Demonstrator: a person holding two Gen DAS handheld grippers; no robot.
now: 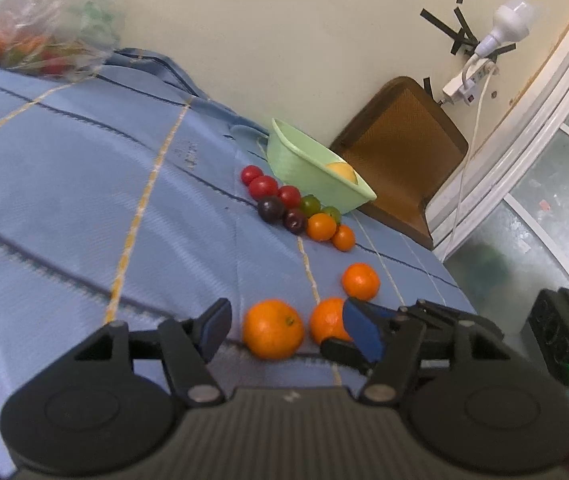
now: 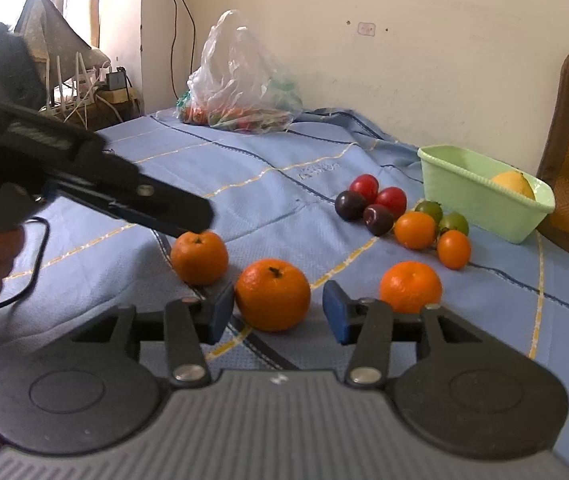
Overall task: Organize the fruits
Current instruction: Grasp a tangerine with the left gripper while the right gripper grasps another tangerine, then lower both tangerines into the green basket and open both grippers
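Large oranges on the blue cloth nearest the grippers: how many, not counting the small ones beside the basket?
3. Left orange lies under the other gripper's tip, middle orange sits before the right gripper's open jaws, right orange lies apart. None appears hidden.

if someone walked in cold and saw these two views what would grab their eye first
Three big oranges in a loose row on the blue cloth, the middle orange sitting between the open fingers of the right claw. Beyond them, near the wall, a tight cluster of small red, dark, green and orange fruits lies beside a pale green basket holding one yellow fruit. A clear plastic bag of produce sits at the far edge.
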